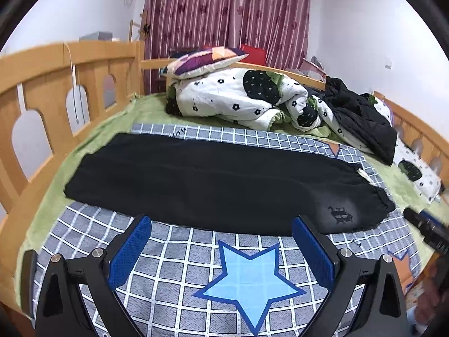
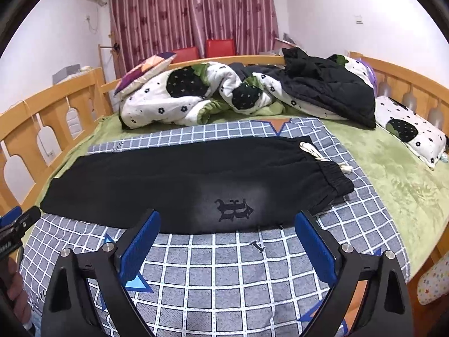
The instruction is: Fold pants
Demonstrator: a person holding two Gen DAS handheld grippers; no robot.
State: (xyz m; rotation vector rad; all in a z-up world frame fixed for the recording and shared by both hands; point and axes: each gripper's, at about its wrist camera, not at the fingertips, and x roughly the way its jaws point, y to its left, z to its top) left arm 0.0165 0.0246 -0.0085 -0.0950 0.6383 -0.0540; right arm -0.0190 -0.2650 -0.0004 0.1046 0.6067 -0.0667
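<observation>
Black pants lie flat across a grey checked blanket, folded lengthwise, with the waistband and white drawstring at the right and the leg cuffs at the left. A dark emblem sits near the front edge. My left gripper is open and empty, just in front of the pants' near edge. My right gripper is open and empty, at the near edge by the emblem. Each gripper shows at the edge of the other's view.
A rumpled white flowered quilt, a patchwork pillow and a black jacket lie at the back of the bed. Wooden rails run along the left, back and right. A flowered pillow lies at the right.
</observation>
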